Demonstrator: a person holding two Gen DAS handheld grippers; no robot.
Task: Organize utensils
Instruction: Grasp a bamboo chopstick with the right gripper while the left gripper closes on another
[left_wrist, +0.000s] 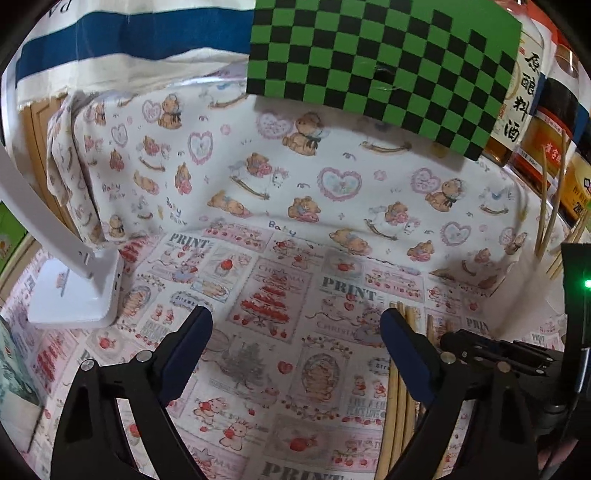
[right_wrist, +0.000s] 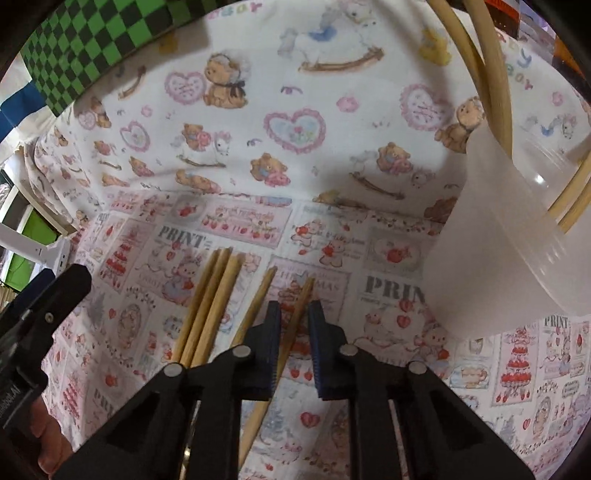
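Table under a printed cloth

A pink printed cloth (right_wrist: 388, 258) is covering the table. Chopsticks (right_wrist: 214, 295) are lying on it, three bunched and two apart; a frosted cup (right_wrist: 498, 266) and a white lamp base (left_wrist: 77, 291) are standing on it.

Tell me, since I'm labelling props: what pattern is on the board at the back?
A green-and-black checkerboard, clearest in the left wrist view.
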